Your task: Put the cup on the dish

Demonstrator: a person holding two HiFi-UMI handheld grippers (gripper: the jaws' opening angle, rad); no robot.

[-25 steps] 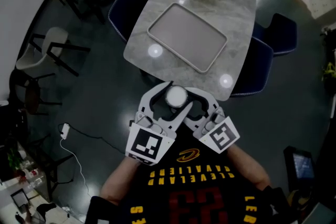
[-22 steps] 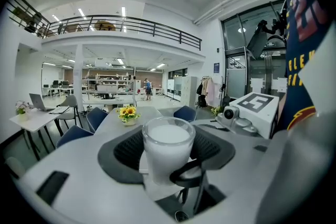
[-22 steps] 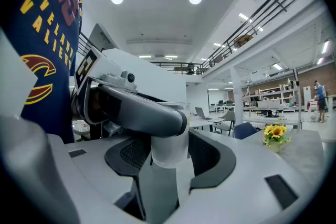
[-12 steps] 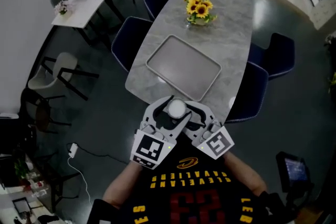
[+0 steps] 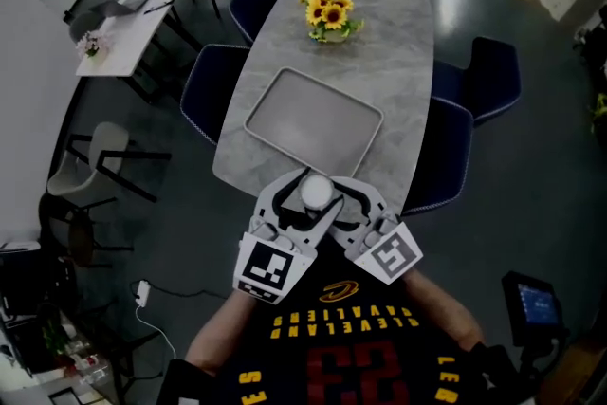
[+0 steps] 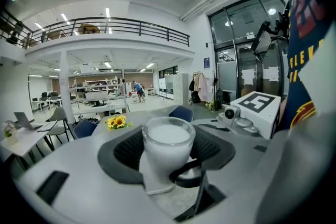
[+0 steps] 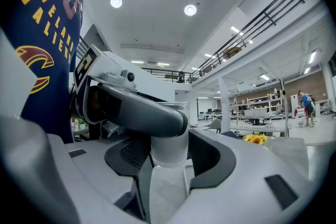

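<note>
The left claw (image 6: 169,159) is closed on a clear glass cup (image 6: 167,136) filled with something milky white, its ribbed black pads pressing the glass on either side. The right claw (image 7: 170,160) comes in from the opposite side and grips the same cup, pads against the glass, with one grey jaw of the left claw crossing in front of it. The two claws interlock around the cup, which stands upright between them. Their marker cubes sit close to the person's dark jersey (image 5: 332,337).

In the head view the cup is off any surface, held in the air over the near edge of the grey marble tabletop (image 5: 398,43). Just beyond it on the tabletop lies a grey rectangular tray (image 5: 313,120), set at a slant to the table's edges, apart from the cup. Farther along stands a bunch of sunflowers (image 5: 327,14). Dark blue chairs (image 5: 213,90) are pushed in at both long sides of the table. To the far left is a white table (image 5: 123,19) with grey chairs.
</note>
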